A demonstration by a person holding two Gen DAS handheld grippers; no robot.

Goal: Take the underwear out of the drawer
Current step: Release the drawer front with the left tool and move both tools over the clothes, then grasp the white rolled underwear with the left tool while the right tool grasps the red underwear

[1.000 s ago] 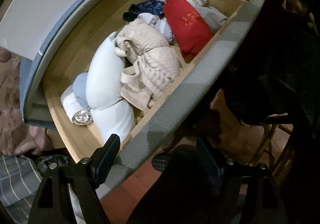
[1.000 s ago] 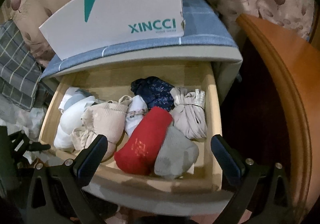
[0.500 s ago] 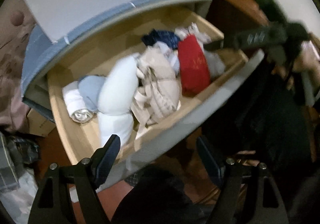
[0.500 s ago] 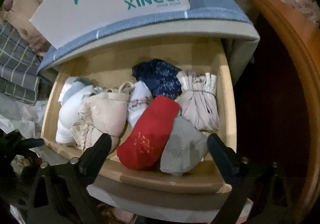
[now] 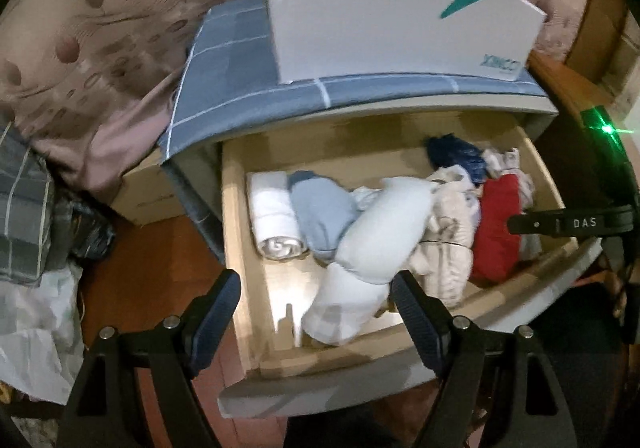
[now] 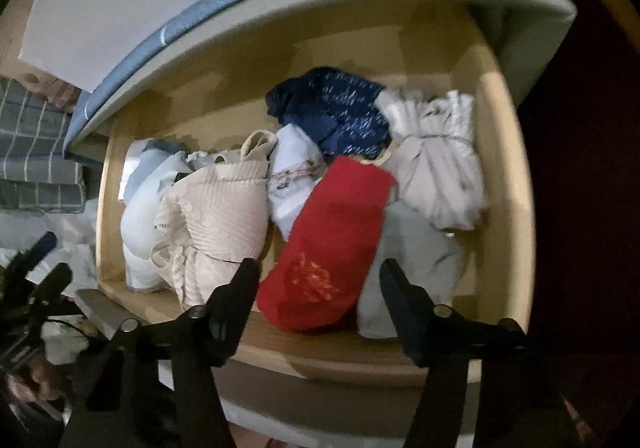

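Observation:
The wooden drawer (image 6: 320,356) stands pulled out, packed with rolled underwear. A red roll (image 6: 332,240) lies near the front, between a beige ribbed bra (image 6: 216,208) and a grey piece (image 6: 412,260). Behind it are a navy patterned piece (image 6: 336,116) and a pale tied bundle (image 6: 436,172). My right gripper (image 6: 318,276) hovers just over the red roll, jaws closing with the roll between them, pads not visibly pressing. My left gripper (image 5: 316,288) hangs open over the drawer's front, above a large white piece (image 5: 376,232), holding nothing. A white roll (image 5: 276,220) and a light blue piece (image 5: 324,216) lie at the left.
A white printed box (image 5: 380,16) sits on a blue checked cloth (image 5: 240,88) on top of the cabinet. A cardboard box (image 5: 152,192), plaid fabric (image 5: 24,216) and plastic bags (image 5: 36,336) crowd the floor on the left. Dark wooden furniture (image 6: 580,208) stands to the right.
My right gripper has sunk closer to the drawer and its jaws have narrowed around the red roll. My left gripper has swung and rolled round to face the drawer front.

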